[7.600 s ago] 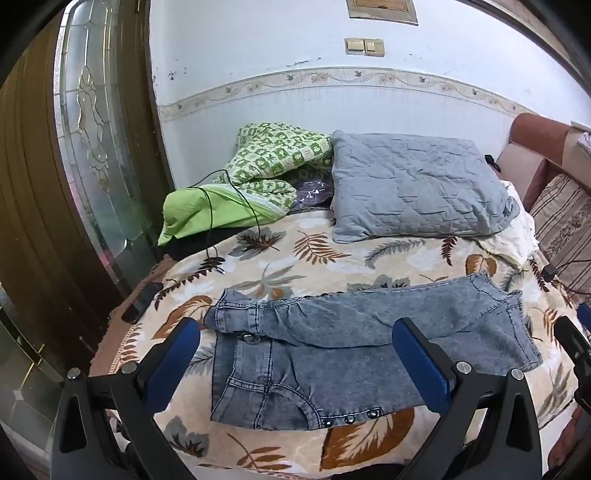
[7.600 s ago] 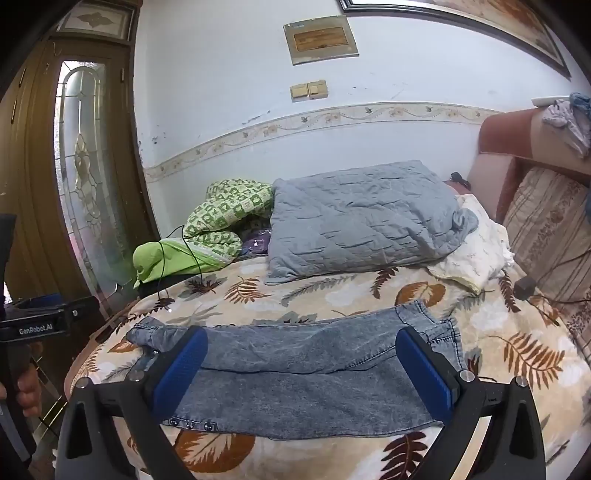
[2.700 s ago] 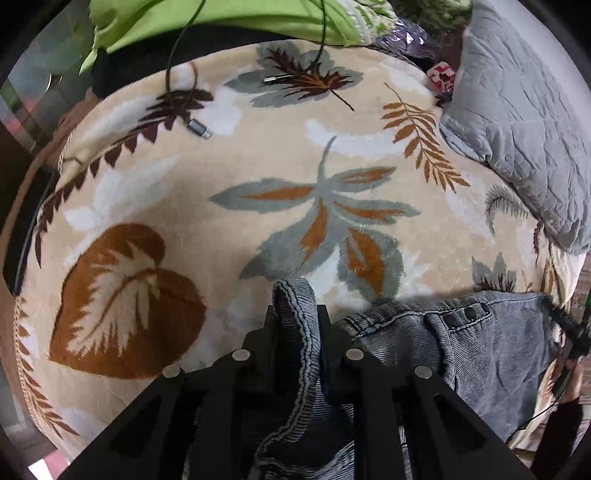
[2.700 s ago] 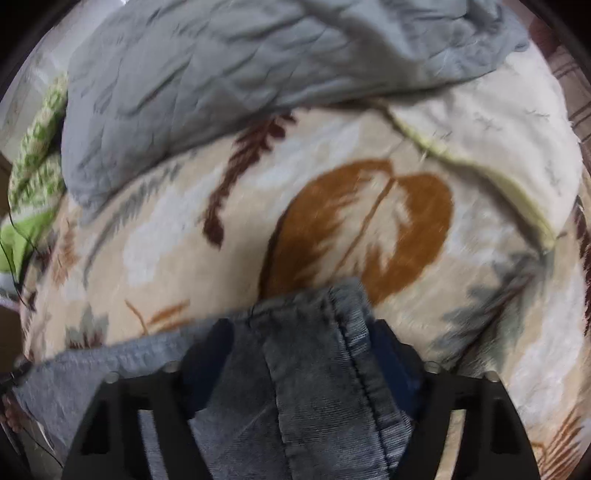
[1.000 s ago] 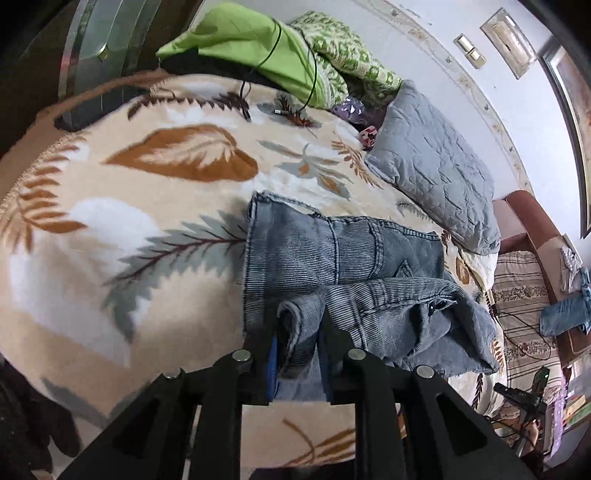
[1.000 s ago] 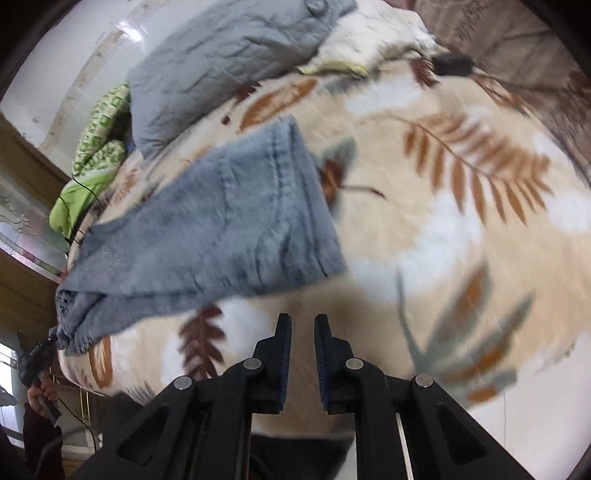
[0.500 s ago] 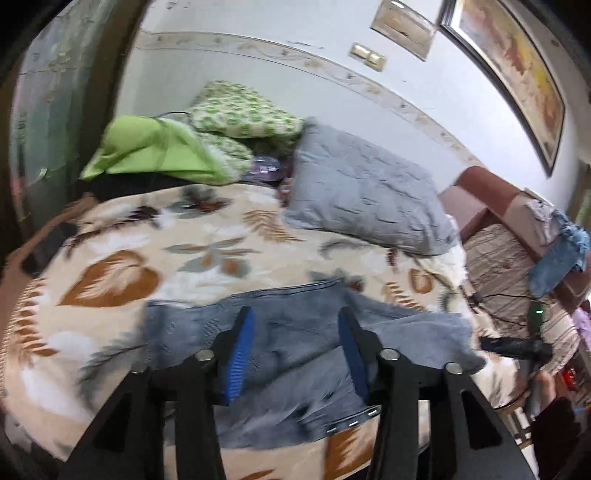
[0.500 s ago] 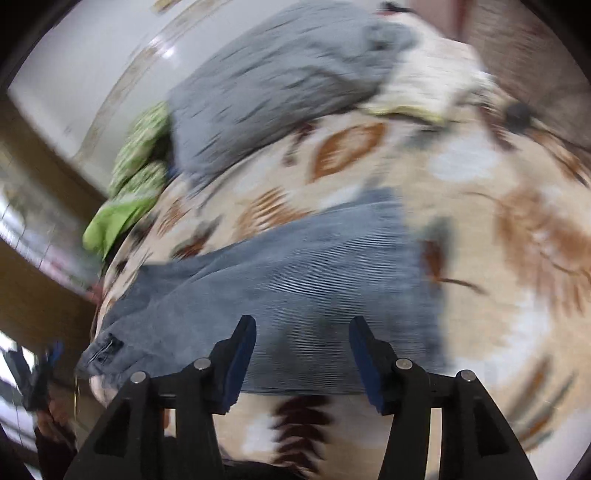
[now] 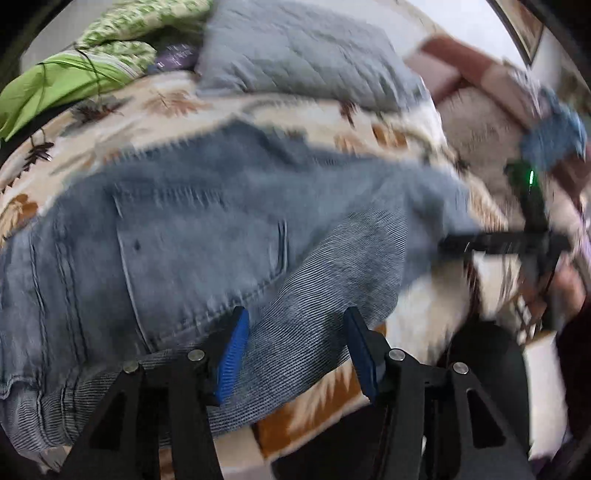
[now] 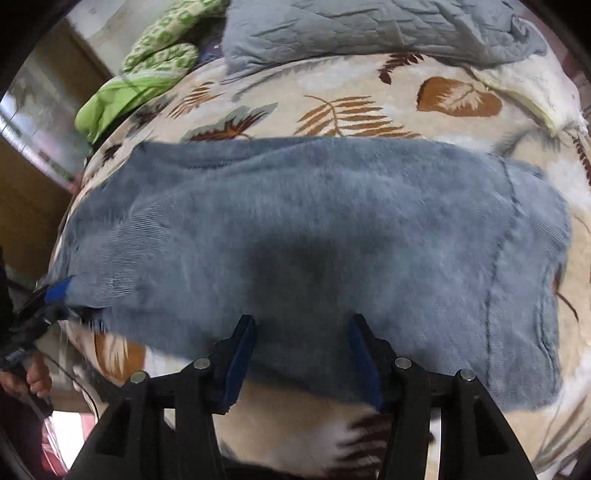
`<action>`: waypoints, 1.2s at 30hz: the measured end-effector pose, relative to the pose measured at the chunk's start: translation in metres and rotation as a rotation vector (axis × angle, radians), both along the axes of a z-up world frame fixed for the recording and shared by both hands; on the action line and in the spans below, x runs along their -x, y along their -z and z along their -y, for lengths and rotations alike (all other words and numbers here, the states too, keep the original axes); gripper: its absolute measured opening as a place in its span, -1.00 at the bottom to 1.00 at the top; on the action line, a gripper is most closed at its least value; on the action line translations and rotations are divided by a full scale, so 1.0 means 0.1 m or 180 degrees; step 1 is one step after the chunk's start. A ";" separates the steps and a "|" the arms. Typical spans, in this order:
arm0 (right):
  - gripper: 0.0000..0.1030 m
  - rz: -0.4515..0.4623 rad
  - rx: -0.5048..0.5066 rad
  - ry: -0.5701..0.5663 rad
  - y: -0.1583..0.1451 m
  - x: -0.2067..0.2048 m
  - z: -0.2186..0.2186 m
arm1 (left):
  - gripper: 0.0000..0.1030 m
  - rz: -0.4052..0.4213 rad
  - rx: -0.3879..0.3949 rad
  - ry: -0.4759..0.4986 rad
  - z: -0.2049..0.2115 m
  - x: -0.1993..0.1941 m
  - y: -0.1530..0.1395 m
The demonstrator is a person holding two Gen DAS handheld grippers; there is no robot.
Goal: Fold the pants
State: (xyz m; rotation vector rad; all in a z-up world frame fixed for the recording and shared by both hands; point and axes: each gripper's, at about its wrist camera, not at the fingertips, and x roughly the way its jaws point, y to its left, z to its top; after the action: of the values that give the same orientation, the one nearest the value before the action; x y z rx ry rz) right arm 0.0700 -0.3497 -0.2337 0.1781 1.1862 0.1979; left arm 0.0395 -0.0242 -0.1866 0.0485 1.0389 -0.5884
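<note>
On the bed point(image 10: 369, 110) with its leaf-print blanket, the blue-grey pants point(image 10: 314, 229) lie spread flat, stretched from side to side. We hold our left claw point(image 9: 293, 349) low over the near edge of the pants. Its blue pads stand apart and pinch nothing, and the jaws have just been opening. Our right claw point(image 10: 301, 356) is spread the same way over the near hem, also just opened, with only flat cloth under it. A grey pillow point(image 10: 369, 29) and a green blanket point(image 10: 122, 96) sit at the far side. The left view is blurry, so the folds there are hard to tell.
</note>
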 end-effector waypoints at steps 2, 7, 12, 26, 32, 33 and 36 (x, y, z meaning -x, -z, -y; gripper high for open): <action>0.10 -0.0080 0.0012 -0.0028 0.01 0.13 0.09 | 0.04 0.0126 0.0003 0.0052 -0.02 0.11 0.03; 0.09 -0.0018 -0.0059 -0.0156 -0.28 0.14 0.10 | 0.04 0.0115 0.0158 -0.0043 -0.10 0.09 -0.09; 0.39 0.0466 -0.0247 -0.0402 -0.81 -0.15 -0.14 | 0.05 0.0442 0.0226 -0.0191 -0.16 0.08 -0.38; 0.40 0.0339 -0.0030 -0.1279 -0.56 -1.39 -1.58 | 0.05 0.0535 -0.0210 -0.0960 -1.09 0.08 -0.12; 0.39 0.0281 0.0260 -0.1517 -0.33 -1.64 -1.96 | 0.11 0.0733 -0.0441 -0.1150 -1.23 -0.07 0.10; 0.36 0.0272 0.0305 -0.1574 -0.28 -1.66 -2.01 | 0.12 0.0777 -0.0475 -0.1135 -1.20 -0.10 0.11; -0.57 0.0215 0.0416 -0.1635 -0.20 -1.72 -2.10 | 0.19 0.0914 -0.0584 -0.1099 -1.13 -0.19 0.12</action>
State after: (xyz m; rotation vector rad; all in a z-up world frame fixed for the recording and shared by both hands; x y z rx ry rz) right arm 0.2424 -0.1399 -0.2135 -0.2511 1.1557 0.5697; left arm 0.0584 0.0893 -0.1991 0.1091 0.7946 -0.1644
